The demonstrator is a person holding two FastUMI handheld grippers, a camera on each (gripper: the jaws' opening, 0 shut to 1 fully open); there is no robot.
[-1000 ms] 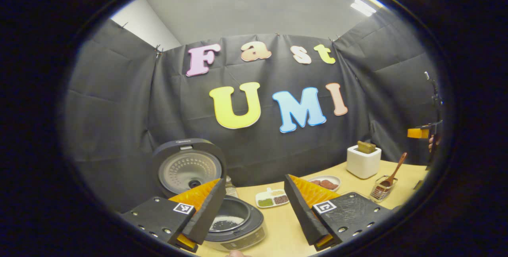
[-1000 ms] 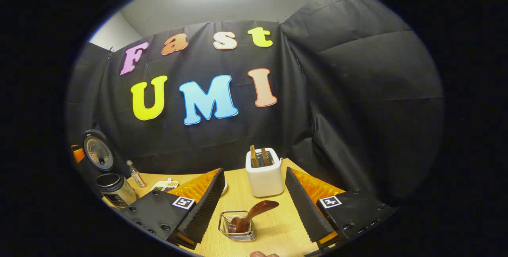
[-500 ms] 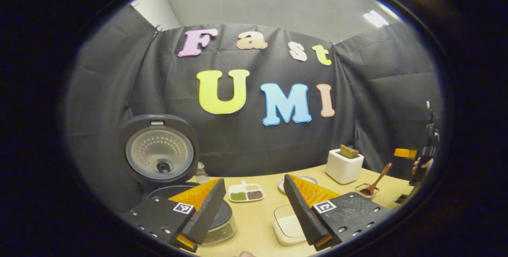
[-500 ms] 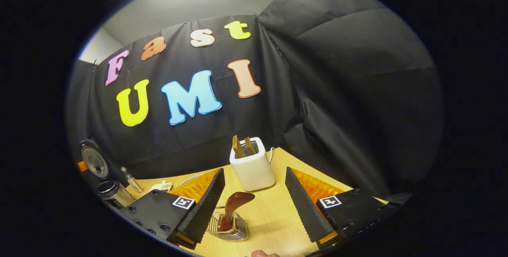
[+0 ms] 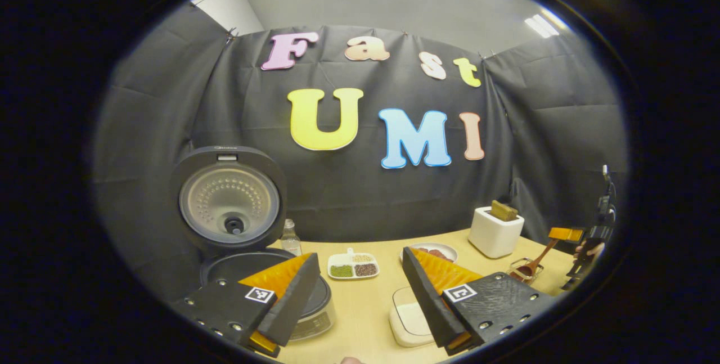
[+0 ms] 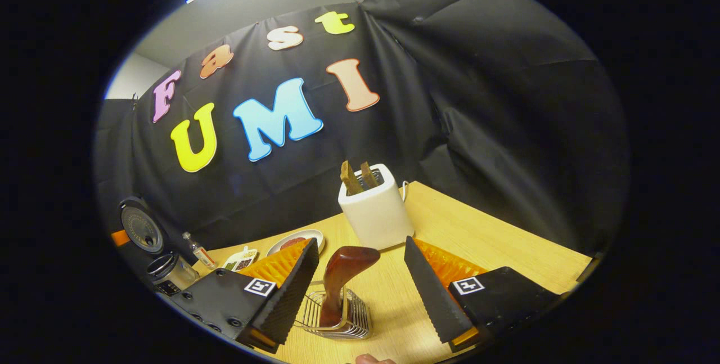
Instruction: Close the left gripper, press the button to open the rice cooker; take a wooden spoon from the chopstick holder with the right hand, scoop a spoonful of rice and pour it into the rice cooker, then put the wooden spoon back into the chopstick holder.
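In the right gripper view, the wooden spoon (image 6: 342,277) stands handle-up in the wire chopstick holder (image 6: 344,322). My right gripper (image 6: 360,291) is open, and the handle rises between its fingers, nearer the left one, with no contact that I can see. In the left gripper view, the rice cooker (image 5: 228,206) has its lid raised and its pot (image 5: 247,267) uncovered. My left gripper (image 5: 360,296) hangs open in front of the cooker, holding nothing. A white square container (image 5: 406,322) lies between its fingers. The right gripper (image 5: 568,234) shows far right, above the holder (image 5: 522,272).
A white toaster (image 6: 376,212) with two slices stands right behind the holder. A plate (image 5: 430,251), a small divided dish (image 5: 353,267) and a little bottle (image 5: 290,237) sit along the back of the wooden table (image 6: 478,240). Black cloth walls close the booth.
My left gripper has drawn back from the open cooker and levelled out. My right gripper has come down and closer to the holder, so the spoon handle now stands between its fingers.
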